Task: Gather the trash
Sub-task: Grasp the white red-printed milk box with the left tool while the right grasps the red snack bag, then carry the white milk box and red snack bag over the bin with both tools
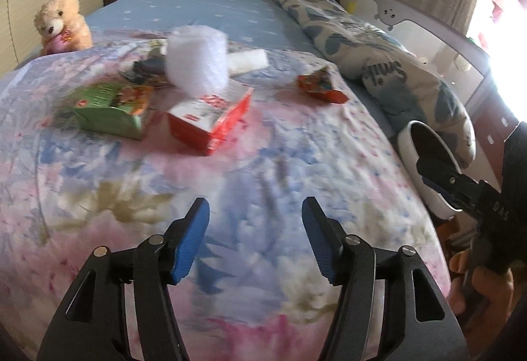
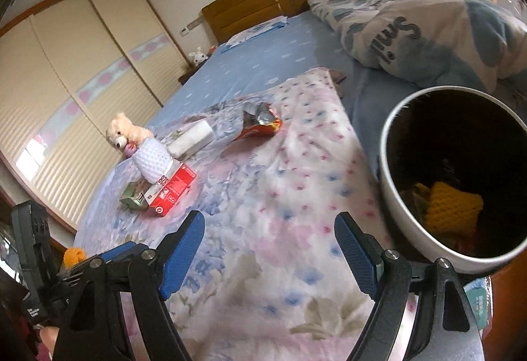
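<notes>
— Fingers on both tools are spread apart and carry nothing: left gripper (image 1: 255, 241), right gripper (image 2: 270, 250), both above the bed (image 1: 296, 143).

— Where is the trash?

— Red box (image 1: 210, 117), green carton (image 1: 110, 109) and snack wrapper (image 2: 260, 122) lie well ahead; the bin (image 2: 388, 183) stands at the bed's edge. I judge I should take the nearest box across its narrow side.

— Anything unclear?

— White netted object (image 1: 197, 60) is blurred; the bin's bottom is dark.
</notes>
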A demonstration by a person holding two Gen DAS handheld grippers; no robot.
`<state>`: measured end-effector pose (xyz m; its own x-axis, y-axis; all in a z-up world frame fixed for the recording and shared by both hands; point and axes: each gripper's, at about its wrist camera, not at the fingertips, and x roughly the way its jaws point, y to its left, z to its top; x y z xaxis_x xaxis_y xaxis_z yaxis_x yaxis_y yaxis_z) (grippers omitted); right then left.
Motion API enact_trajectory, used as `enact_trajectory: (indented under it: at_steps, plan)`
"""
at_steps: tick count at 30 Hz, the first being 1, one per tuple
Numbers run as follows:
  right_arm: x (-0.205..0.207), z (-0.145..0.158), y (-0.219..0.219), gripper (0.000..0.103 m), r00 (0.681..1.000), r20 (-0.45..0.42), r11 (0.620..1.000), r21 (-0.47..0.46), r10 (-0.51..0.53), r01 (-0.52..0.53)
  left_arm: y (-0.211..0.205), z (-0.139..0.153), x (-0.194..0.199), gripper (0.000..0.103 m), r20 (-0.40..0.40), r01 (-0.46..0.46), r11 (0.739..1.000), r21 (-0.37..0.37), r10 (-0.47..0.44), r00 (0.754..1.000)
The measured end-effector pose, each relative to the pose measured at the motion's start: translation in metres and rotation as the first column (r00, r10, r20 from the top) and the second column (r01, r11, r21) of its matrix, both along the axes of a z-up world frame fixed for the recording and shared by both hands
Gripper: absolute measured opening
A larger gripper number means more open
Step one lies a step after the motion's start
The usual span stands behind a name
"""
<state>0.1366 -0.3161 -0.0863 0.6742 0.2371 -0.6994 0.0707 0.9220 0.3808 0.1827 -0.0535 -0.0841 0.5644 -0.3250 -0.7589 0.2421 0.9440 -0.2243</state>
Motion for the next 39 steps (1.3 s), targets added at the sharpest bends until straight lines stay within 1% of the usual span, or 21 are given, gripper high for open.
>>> enact_trajectory:
  at_steps: [7, 10, 14, 21, 27, 29, 30, 32, 33, 34, 35, 36, 38, 39]
  plan:
    - [0.027, -0.007, 0.015, 0.083, 0.999, -0.008, 0.999, -0.014, 0.039, -0.039, 0.018, -0.003, 0.022, 0.077, 0.031, -0.026, 0.996, 0.085, 0.024, 0.999]
    - [0.042, -0.011, 0.019, 0.083, 0.999, -0.012, 0.998, -0.023, 0.05, -0.05, 0.021, -0.004, 0.035, 0.078, 0.038, -0.032, 0.993, 0.117, 0.028, 0.999]
    - [0.064, -0.019, 0.022, 0.083, 0.998, -0.023, 0.997, -0.033, 0.062, -0.063, 0.024, -0.003, 0.052, 0.078, 0.04, -0.031, 0.991, 0.133, 0.026, 0.999]
    - [0.107, -0.033, 0.022, 0.083, 0.997, -0.051, 0.997, -0.033, 0.064, -0.065, 0.016, -0.007, 0.077, 0.078, 0.04, -0.009, 0.987, 0.16, 0.002, 0.999]
    - [0.14, -0.043, 0.02, 0.082, 0.997, -0.065, 0.998, -0.035, 0.05, -0.052, 0.009, -0.016, 0.086, 0.078, 0.022, 0.002, 0.986, 0.168, -0.006, 1.0]
    - [0.148, -0.046, 0.02, 0.082, 0.997, -0.073, 0.998, -0.048, 0.041, -0.044, 0.008, -0.019, 0.086, 0.078, 0.017, 0.006, 0.985, 0.171, -0.009, 1.0]
    - [0.152, -0.048, 0.02, 0.082, 0.996, -0.078, 0.998, -0.055, 0.036, -0.04, 0.007, -0.02, 0.086, 0.077, 0.017, 0.005, 0.985, 0.172, -0.008, 1.0]
    - [0.158, -0.049, 0.022, 0.081, 0.996, -0.082, 0.997, -0.06, 0.035, -0.04, 0.007, -0.022, 0.087, 0.073, 0.009, 0.003, 0.986, 0.164, -0.004, 1.0]
    - [0.16, -0.049, 0.023, 0.076, 0.996, -0.083, 0.997, -0.07, 0.038, -0.043, 0.007, -0.023, 0.088, 0.065, 0.0, 0.004, 0.988, 0.155, -0.004, 1.0]
    - [0.161, -0.049, 0.023, 0.062, 0.996, -0.086, 0.996, -0.079, 0.04, -0.047, 0.007, -0.025, 0.09, 0.053, -0.017, 0.006, 0.99, 0.142, -0.003, 1.0]
    - [0.163, -0.05, 0.024, 0.052, 0.995, -0.092, 0.995, -0.09, 0.04, -0.048, 0.007, -0.027, 0.091, 0.052, -0.025, 0.003, 0.991, 0.135, 0.001, 1.0]
    - [0.163, -0.051, 0.024, 0.038, 0.994, -0.099, 0.994, -0.101, 0.037, -0.047, 0.008, -0.026, 0.091, 0.052, -0.022, -0.001, 0.992, 0.129, 0.004, 1.0]
    - [0.162, -0.051, 0.023, 0.03, 0.995, -0.096, 0.994, -0.1, 0.038, -0.047, 0.008, -0.025, 0.09, 0.052, -0.02, -0.002, 0.994, 0.11, 0.004, 1.0]
    - [0.159, -0.051, 0.022, 0.02, 0.995, -0.095, 0.994, -0.098, 0.043, -0.052, 0.008, -0.024, 0.088, 0.051, -0.016, -0.003, 0.995, 0.102, 0.005, 1.0]
